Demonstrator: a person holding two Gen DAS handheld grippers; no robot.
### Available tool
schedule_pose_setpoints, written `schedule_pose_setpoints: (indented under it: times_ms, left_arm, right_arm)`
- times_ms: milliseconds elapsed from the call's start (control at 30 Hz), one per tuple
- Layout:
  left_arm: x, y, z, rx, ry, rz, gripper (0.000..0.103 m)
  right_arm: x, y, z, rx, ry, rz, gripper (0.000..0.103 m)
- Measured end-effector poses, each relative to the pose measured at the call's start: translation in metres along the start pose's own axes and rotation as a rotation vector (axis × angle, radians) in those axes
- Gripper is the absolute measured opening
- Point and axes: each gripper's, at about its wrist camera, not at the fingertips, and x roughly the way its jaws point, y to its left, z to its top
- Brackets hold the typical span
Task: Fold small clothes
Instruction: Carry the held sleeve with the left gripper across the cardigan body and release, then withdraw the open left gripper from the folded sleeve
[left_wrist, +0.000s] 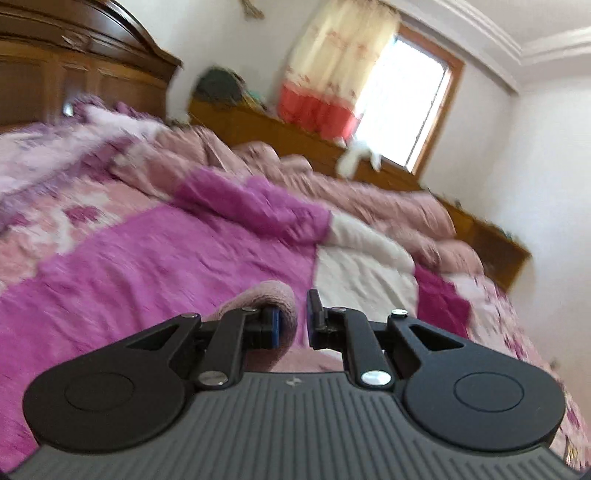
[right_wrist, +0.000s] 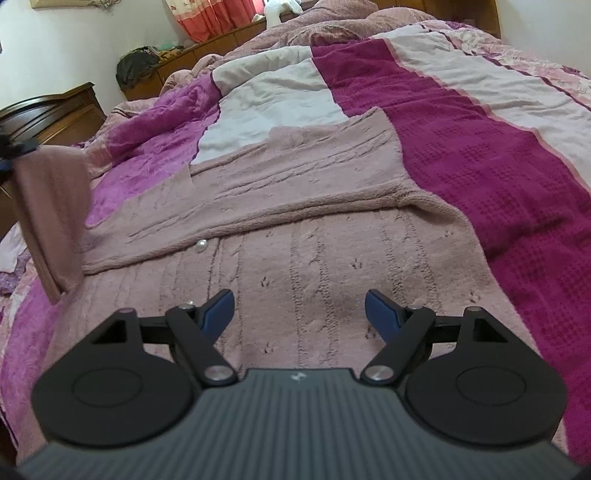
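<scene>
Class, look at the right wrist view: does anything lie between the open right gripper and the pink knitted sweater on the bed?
Nothing visible does. The right gripper hovers, open, directly over the sweater, with only bare knit between its fingertips.

1. The bed (right_wrist: 491, 33) carries everything here; I see its dark wooden headboard (left_wrist: 85, 62) at one end.
2. A quilted bedspread (right_wrist: 461, 155) covers it in magenta, white and floral pink panels.
3. My dusty-pink knitted cardigan (right_wrist: 295, 206) lies spread flat on the bedspread, one sleeve folded across the body, a pearl button (right_wrist: 201, 244) showing at the fold.
4. A rumpled pink blanket (right_wrist: 332, 27) is heaped along the far side of the bed.
5. A small lilac cloth (right_wrist: 9, 254) lies at the near left edge.
</scene>
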Motion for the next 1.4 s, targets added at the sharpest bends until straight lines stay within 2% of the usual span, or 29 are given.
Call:
schedule_pose_setpoints:
  times_ms: [233,467,500,533,600,633,933,1033,1200,1400]
  left_arm:
    - [0.056,-0.045,-0.057,0.054,0.176,-0.022,0.015]
    - [0.097,-0.049,-0.106,0.088,0.339,-0.02,0.017]
    - [0.102,-0.048,-0.11,0.08,0.373,-0.021,0.022]
    - [0.108,-0.047,-0.114,0.067,0.407,-0.015,0.034]
    - [0.113,-0.043,-0.121,0.034,0.439,-0.02,0.046]
    - [0.114,-0.042,-0.123,0.032,0.44,-0.021,0.048]
    - [0.1,-0.049,-0.114,0.088,0.486,-0.007,0.063]
    - [0.09,-0.051,-0.109,0.12,0.534,0.013,0.064]
    - [0.06,-0.041,-0.107,0.133,0.574,0.004,0.064]
    - [0.017,-0.013,-0.107,0.179,0.589,0.07,0.064]
  right_arm:
    - [-0.003,-0.013,0.002,0.021,-0.022,0.0,0.08]
    - [0.007,-0.025,-0.002,0.07,0.012,0.009,0.08]
    - [0.008,-0.025,-0.002,0.073,0.014,0.011,0.079]
    - [0.009,-0.025,-0.002,0.074,0.015,0.012,0.079]
    - [0.009,-0.026,-0.003,0.078,0.013,0.014,0.079]
    - [0.009,-0.026,-0.004,0.082,0.012,0.014,0.079]
    - [0.008,-0.027,-0.006,0.092,0.004,0.018,0.079]
    - [0.006,-0.027,-0.005,0.094,0.002,0.022,0.079]
    - [0.005,-0.026,-0.005,0.09,-0.001,0.022,0.08]
    - [0.002,-0.017,-0.003,0.06,-0.005,0.035,0.08]
